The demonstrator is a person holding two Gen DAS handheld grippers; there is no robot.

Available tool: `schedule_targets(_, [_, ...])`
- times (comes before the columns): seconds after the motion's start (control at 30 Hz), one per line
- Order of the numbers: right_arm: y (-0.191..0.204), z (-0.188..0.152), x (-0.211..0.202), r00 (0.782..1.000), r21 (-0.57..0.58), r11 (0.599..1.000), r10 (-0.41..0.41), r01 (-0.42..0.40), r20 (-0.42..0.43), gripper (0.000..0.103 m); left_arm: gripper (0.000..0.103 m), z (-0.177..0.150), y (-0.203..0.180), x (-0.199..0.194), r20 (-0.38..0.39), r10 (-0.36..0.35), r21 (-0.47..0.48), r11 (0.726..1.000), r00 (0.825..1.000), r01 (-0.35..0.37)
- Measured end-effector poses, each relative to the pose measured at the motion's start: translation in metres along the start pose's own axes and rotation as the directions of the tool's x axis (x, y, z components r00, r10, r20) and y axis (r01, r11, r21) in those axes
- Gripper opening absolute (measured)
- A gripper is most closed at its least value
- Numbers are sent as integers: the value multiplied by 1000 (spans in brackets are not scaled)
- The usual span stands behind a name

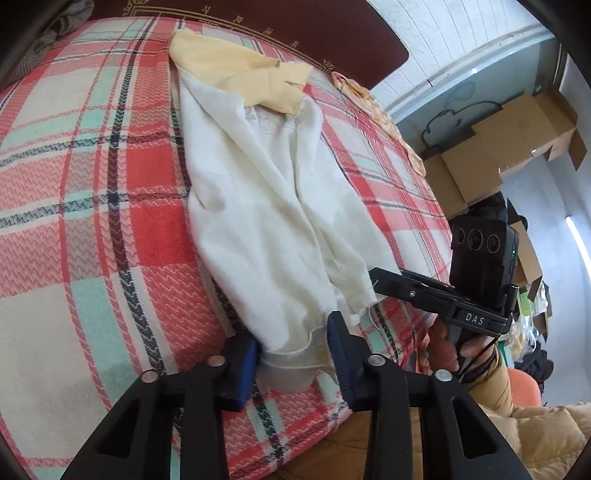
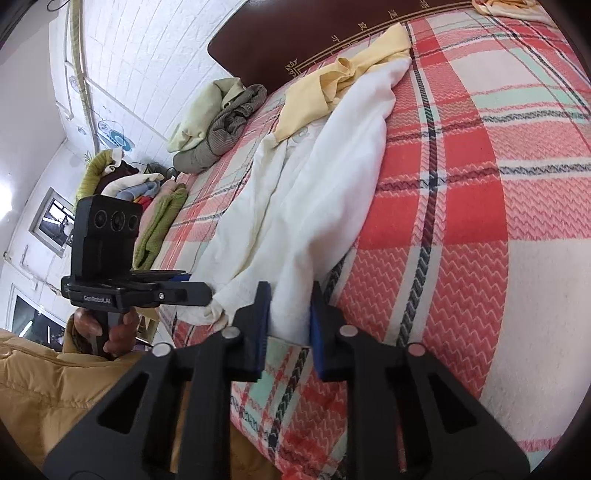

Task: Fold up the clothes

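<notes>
A white garment with a pale yellow top part (image 1: 258,192) lies lengthwise on the plaid bed, folded narrow. My left gripper (image 1: 291,354) holds its near hem band between its blue pads. My right gripper (image 2: 288,321) is shut on the other near end of the garment (image 2: 295,192). In the left wrist view the right gripper (image 1: 373,275) reaches the garment's near right corner. In the right wrist view the left gripper (image 2: 203,286) sits at the garment's near left corner.
The red, white and teal plaid blanket (image 1: 92,184) covers the bed. A dark brown headboard (image 1: 295,29) stands at the far end. Piles of clothes (image 2: 218,114) lie at the bed's left side. Cardboard boxes (image 1: 498,147) stand by the wall.
</notes>
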State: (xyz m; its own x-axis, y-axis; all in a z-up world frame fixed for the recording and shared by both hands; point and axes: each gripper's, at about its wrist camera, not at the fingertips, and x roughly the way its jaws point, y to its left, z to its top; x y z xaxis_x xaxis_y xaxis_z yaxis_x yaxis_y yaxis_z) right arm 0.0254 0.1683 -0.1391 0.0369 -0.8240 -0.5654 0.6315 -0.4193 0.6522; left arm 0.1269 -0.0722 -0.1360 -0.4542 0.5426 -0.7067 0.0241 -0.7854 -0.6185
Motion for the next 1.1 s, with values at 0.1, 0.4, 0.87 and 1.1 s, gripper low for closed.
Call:
schedule_targets(0.1, [-5,-1,-5,998,40,997,59,-60,18,18,23,2,8,-1,-5,-64,-55,996,998,64])
schedule_targets(0.4, [-14,12,-17,970,127,964,221,-233,99,18,21,19,22,-13,48,-244,-181,952,969,248])
schedule_targets(0.87, [-27,52,-27,940,202,926,282,-319,192,18,20,68,27,-20,111,-252,-216,938,961,271])
schedule_targets(1.1, [-46,72,-23,949,287,913,235,-289,208,18,21,94,36,-14,122,-209,-235,944,970,233])
